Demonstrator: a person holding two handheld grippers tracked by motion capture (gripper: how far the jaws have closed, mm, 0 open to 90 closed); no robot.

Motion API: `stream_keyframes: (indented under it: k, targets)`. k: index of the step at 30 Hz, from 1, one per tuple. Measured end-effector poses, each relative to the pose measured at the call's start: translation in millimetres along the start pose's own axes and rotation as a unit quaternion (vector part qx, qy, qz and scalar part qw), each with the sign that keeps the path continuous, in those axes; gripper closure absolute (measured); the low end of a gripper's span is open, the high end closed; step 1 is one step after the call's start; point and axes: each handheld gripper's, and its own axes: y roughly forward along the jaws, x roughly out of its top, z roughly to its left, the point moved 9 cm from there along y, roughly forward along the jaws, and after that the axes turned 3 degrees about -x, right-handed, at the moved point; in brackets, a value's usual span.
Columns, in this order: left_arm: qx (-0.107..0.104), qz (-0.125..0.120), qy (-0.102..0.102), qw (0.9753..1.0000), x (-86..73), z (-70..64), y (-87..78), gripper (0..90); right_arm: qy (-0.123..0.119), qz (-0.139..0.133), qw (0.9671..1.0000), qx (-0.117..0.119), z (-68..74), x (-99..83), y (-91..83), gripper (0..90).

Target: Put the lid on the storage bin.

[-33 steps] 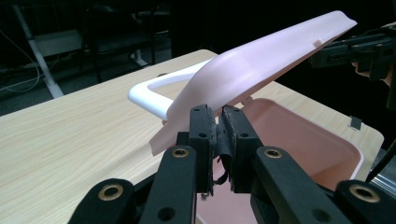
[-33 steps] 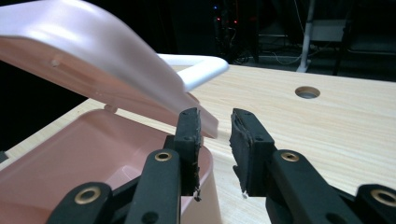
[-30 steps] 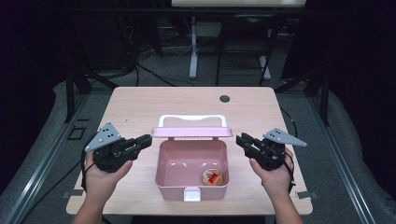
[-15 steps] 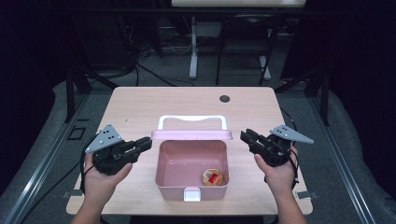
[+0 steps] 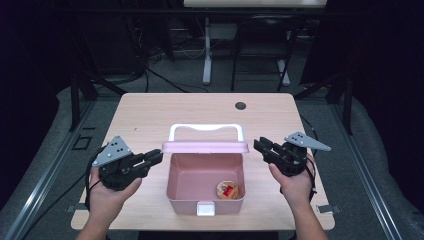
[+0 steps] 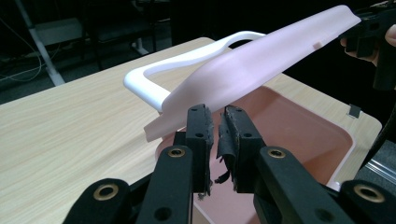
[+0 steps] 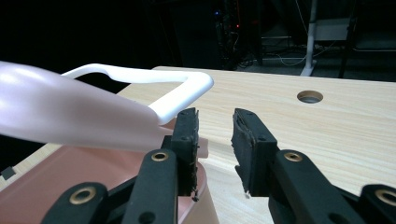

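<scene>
While the pink plastic box (image 5: 205,185) sits open near the front edge of the light wooden table (image 5: 150,115), we see its pink lid (image 5: 205,147) raised along the rear rim, with the white loop handle (image 5: 206,129) standing beyond it. Inside the box, toward the front right corner, lies a small round tan item with a red patch (image 5: 227,189); we cannot make out what it is. A white latch (image 5: 205,208) hangs on the front wall. We hold the left gripper (image 5: 155,158) just beside the left end of the lid, its jaws nearly together with a thin gap and nothing between them; in the left gripper view the worn pads (image 6: 201,126) sit just below the lid's near corner (image 6: 159,126), and we cannot tell whether they touch it. We hold the right gripper (image 5: 260,146) just beside the right end of the lid, jaws spread apart and empty; in the right gripper view the lid's edge (image 7: 93,121) lies beside the left jaw, outside the gap. Farther back, a round cable hole (image 5: 240,106) is set in the tabletop, well apart from the box.
</scene>
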Motion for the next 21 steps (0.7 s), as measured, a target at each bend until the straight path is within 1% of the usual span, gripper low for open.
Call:
stream_keyframes:
  k: [2, 6, 12, 21]
  targets:
    - [0.001, 0.000, 0.002, 1.0000, -1.0, -0.8, -0.3, 80.7, -0.001, 0.001, 1.0000, 0.001, 0.1, -0.4, 1.4, 69.9]
    - [0.001, 0.000, 0.000, 1.0000, -2.9, -2.2, -0.9, 80.7, -0.002, 0.004, 1.0000, 0.002, 0.3, -2.0, 2.9, 69.4]
    - [0.001, 0.003, 0.003, 1.0000, -4.6, -3.8, -1.5, 80.7, 0.000, 0.001, 1.0000, 0.001, -0.4, -1.8, 1.5, 69.5]
    - [0.000, 0.005, 0.000, 1.0000, -7.1, -5.2, -2.3, 80.7, 0.002, 0.000, 1.0000, 0.002, -0.7, -1.3, 2.2, 69.3]
